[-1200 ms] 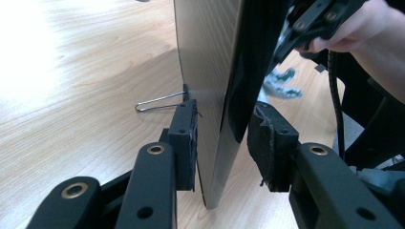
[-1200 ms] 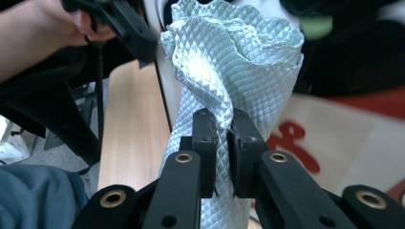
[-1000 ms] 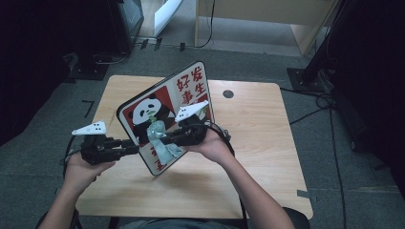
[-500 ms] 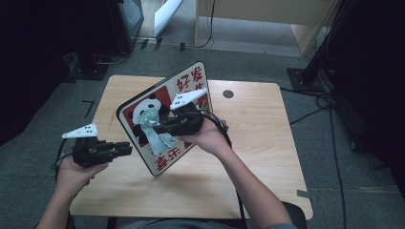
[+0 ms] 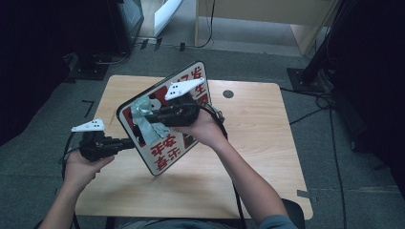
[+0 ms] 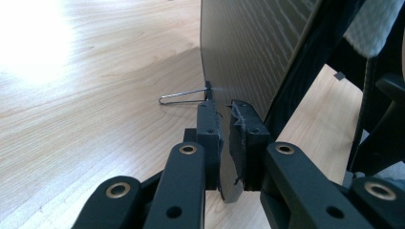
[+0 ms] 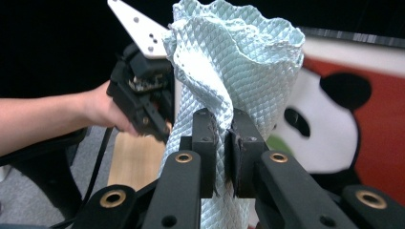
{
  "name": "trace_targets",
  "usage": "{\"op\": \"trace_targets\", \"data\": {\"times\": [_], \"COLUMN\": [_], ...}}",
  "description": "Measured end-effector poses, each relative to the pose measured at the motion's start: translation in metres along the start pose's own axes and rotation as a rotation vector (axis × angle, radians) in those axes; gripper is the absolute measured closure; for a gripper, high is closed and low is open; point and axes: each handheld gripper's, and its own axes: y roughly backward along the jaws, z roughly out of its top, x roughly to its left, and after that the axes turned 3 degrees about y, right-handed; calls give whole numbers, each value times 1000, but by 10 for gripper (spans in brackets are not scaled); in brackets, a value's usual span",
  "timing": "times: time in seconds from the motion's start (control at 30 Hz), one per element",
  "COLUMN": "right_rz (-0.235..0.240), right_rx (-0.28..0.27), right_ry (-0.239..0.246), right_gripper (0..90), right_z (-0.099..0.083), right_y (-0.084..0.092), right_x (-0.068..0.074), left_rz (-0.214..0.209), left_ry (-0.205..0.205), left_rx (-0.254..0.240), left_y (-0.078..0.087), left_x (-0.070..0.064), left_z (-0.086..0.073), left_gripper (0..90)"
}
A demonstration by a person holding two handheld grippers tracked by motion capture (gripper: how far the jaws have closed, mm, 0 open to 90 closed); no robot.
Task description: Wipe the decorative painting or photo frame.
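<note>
Since a moment ago, the right tool (image 5: 152, 119) has lifted the cloth (image 5: 143, 119) higher across the panda board (image 5: 165, 152); its jaws stay clenched on it. At the board's 9 o'clock edge, above the table (image 5: 248, 143), the left tool (image 5: 126, 142) has just been closing and now grips that edge.

High view: we get even overhead light on the table (image 5: 258, 143), surroundings falling to near black at left and right; image soft, low detail. Left gripper view: we see strong glare blown out at far left on the wood, board (image 6: 248, 52) backlit and dark, near jaws sharp. Right gripper view: cloth (image 7: 234, 62) well lit and crisp, background black at left, panda print slightly soft.
</note>
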Motion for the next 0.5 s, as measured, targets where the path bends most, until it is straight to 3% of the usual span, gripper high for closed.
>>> {"op": "trace_targets", "data": {"times": [0.3, 0.5], "right_rz": [-2, -2], "right_rx": [-10, -12], "right_ry": [29, 20], "right_gripper": [832, 831], "right_z": [3, 0], "right_y": [-9, -19], "right_x": [1, 2], "left_rz": [-10, -6], "left_ry": [8, 0], "left_rx": [-30, -25], "left_y": [3, 2], "left_x": [-3, -3], "left_z": [1, 0], "left_gripper": [818, 818]}}
